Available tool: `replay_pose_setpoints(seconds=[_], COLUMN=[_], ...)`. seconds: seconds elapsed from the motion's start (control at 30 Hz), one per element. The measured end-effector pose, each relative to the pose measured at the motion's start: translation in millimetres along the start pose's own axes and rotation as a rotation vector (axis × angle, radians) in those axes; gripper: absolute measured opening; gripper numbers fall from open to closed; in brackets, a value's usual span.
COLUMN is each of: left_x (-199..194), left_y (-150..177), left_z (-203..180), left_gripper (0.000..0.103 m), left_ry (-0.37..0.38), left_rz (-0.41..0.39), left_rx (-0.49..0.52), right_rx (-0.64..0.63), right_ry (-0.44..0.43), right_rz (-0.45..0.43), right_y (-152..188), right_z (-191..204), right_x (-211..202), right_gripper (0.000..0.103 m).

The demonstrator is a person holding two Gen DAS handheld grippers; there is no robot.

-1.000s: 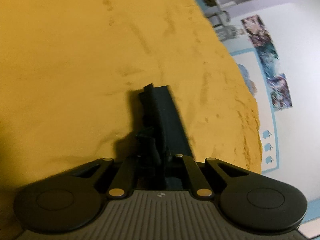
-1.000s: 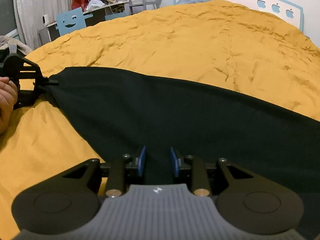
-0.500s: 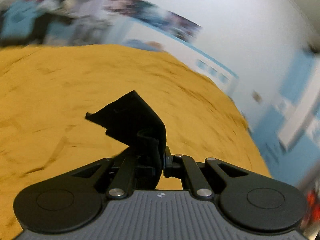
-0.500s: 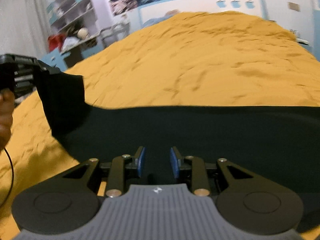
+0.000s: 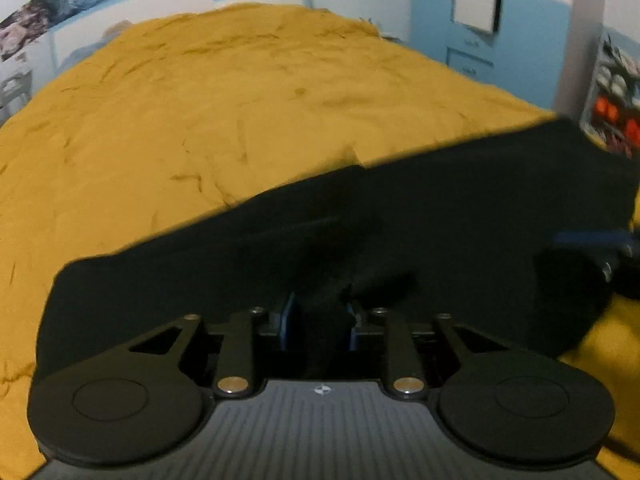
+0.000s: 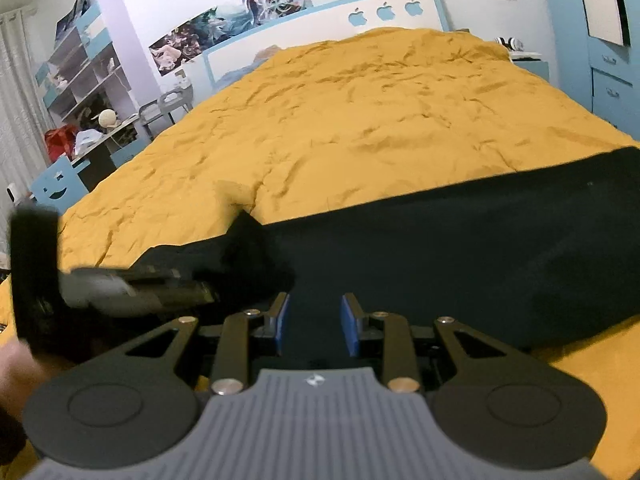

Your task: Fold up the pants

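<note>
The black pants (image 6: 460, 256) lie across the near part of the yellow bed cover (image 6: 360, 112). In the left wrist view the pants (image 5: 420, 232) fill the foreground. My left gripper (image 5: 319, 314) has black cloth between its blue pads, which stand a little apart. In the right wrist view that left gripper (image 6: 168, 284) comes in from the left, blurred, carrying a raised fold of the pants. My right gripper (image 6: 313, 322) is open, low over the pants, its blue pads apart with flat cloth between and below them. Its blue pad also shows at the right of the left wrist view (image 5: 592, 238).
The bed's white and blue headboard (image 6: 360, 20) stands at the far end. Shelves and a cluttered desk (image 6: 88, 120) stand on the left. Blue cabinets (image 6: 612, 76) stand on the right. A hand (image 6: 16, 372) shows at the lower left.
My left gripper has swung from the far left end over to beside my right gripper, carrying the pants' end with it and folding it over. Its pads have parted slightly. My right gripper stayed open over the cloth.
</note>
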State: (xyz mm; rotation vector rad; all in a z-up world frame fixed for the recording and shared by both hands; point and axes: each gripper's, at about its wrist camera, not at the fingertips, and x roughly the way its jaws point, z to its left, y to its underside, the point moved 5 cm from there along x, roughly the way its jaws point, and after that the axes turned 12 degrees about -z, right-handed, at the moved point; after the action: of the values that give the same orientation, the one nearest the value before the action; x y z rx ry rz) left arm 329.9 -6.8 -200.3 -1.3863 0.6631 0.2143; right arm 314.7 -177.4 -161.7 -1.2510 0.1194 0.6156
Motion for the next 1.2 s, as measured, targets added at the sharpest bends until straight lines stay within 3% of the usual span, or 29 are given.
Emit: replay_pose_setpoints(seconds=[0.1,0.17,0.27,0.37,0.43,0.53,0.73,0.87,0.97,1.07,1.13,1.2], left_x=[-28,-49,-74,-93,-95,-91,-70,-76,-76,-73,-76,-78], left_y=[-2,-9,-20,-7,6,28,40,43,44,50,52,51], left_z=[8,23,68,135,171,202,208,203,199,197,197,197], left_gripper=[0.043,0.050,0.059,0.062,0.063,0.063,0.063,0.063,0.064,0.064,0.064,0.064], left_ry=[0.111,0.138,0.060,-0.100,-0.198,-0.236,-0.220,-0.214,-0.207,-0.208,-0.206,-0.205], left_rz=[-0.032,-0.074,-0.141,-0.180,-0.164,-0.126,-0.080,-0.093,-0.086,-0.078,-0.082,-0.086], left_rx=[-0.066,-0.143,-0.294,-0.495,-0.615,-0.763,-0.842,-0.807,-0.772,-0.791,-0.813,-0.813], right_rx=[0.001,0.017,0.056,0.115,0.140,0.131,0.150,-0.008,0.026,0.181,0.219,0.238], right_ry=[0.003,0.004,-0.018,-0.056,-0.068,-0.067,-0.065,0.046,0.004,-0.077,-0.078,-0.082], right_rz=[0.008,0.014,0.039,0.093,0.120,0.156,0.202,0.147,0.160,0.228,0.227,0.215], right_y=[2,3,3,6,8,12,17,9,9,25,32,33], right_z=[0,1,3,10,18,29,46,59,65,66,66,68], right_x=[5,10,22,41,53,74,97,86,69,71,78,83], right_gripper=[0.024,0.024,0.031,0.032,0.034,0.039,0.042,0.041,0.040,0.027,0.004,0.000])
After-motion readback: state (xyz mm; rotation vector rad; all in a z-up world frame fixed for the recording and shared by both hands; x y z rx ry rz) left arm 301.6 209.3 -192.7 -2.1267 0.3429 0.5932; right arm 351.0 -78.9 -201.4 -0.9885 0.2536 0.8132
